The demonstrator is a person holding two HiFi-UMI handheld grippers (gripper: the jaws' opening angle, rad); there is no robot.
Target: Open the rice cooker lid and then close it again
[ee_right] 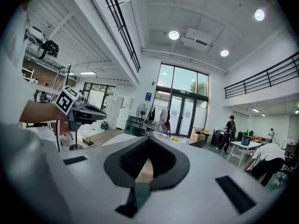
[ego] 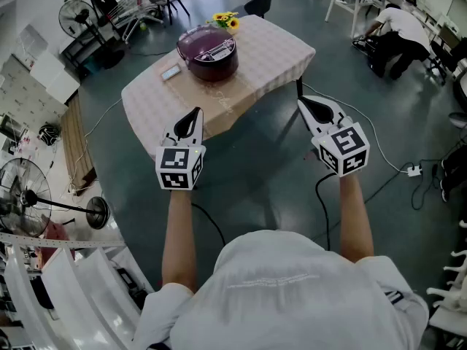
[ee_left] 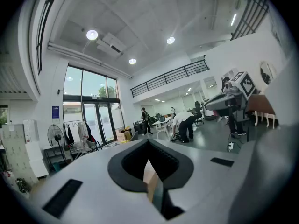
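Empty, jaws together, left gripper and right gripper hang short of the round maroon rice cooker; lid down, opening and closing both remain.

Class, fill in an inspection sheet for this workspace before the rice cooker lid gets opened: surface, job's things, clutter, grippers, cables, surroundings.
Surface: table under a checked cloth, ahead of both grippers.
Job's things: rice cooker on the table, lid down.
Clutter: yellow flowers behind the cooker; small flat item beside it.
Grippers: left gripper and right gripper both shut, empty, short of the table.
Cables: black cable trailing below the right gripper; white cable across the floor.
Surroundings: fan on one side; person bending near a desk on the other.
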